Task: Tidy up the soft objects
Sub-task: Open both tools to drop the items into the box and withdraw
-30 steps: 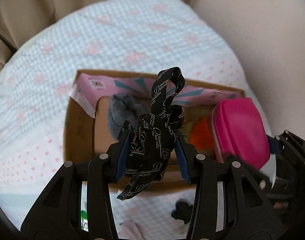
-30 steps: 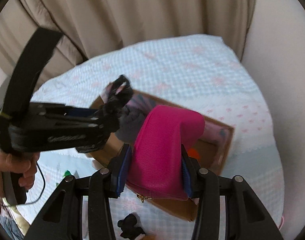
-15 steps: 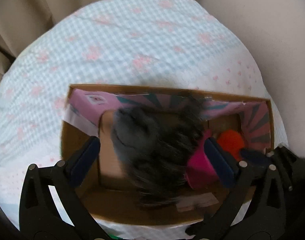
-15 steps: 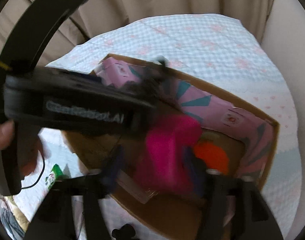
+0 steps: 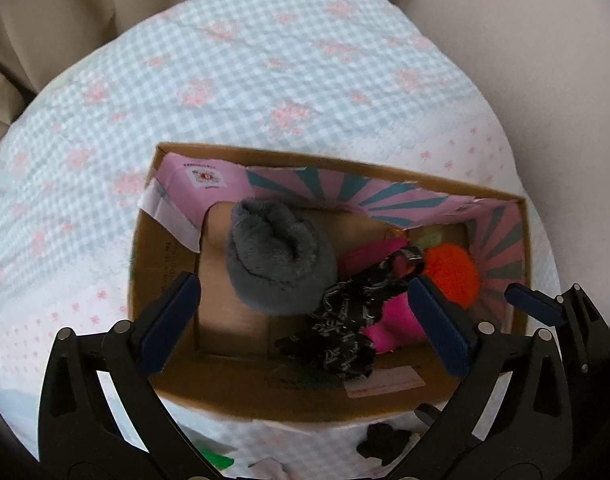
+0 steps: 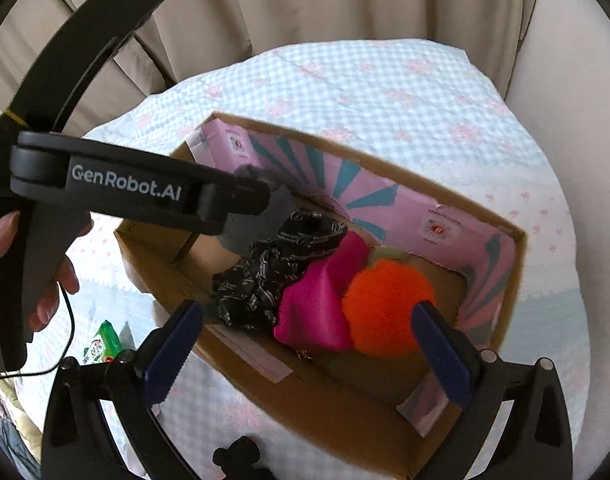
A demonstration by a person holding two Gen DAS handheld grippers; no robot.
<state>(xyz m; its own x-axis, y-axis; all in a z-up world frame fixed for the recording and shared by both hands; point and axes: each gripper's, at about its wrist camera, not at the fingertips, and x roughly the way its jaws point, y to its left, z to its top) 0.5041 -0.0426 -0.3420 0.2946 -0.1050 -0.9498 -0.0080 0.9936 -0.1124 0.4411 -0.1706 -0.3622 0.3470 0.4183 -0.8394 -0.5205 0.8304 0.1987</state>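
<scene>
Both tools spread wide, nothing between the pads: left tool (image 5: 305,316), right tool (image 6: 305,344), jaws just opened. Black printed scarf (image 6: 273,268) and pink pouch (image 6: 317,312) lie in the cardboard box (image 6: 345,412), beside orange pom-pom (image 6: 385,308) and grey plush (image 5: 277,256).

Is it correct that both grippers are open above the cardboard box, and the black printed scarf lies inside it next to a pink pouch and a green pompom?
Not quite: the pompom is orange, not green, as the right wrist view shows. The rest holds: the left gripper and right gripper are open above the cardboard box, and the black printed scarf lies inside beside the pink pouch.
</scene>
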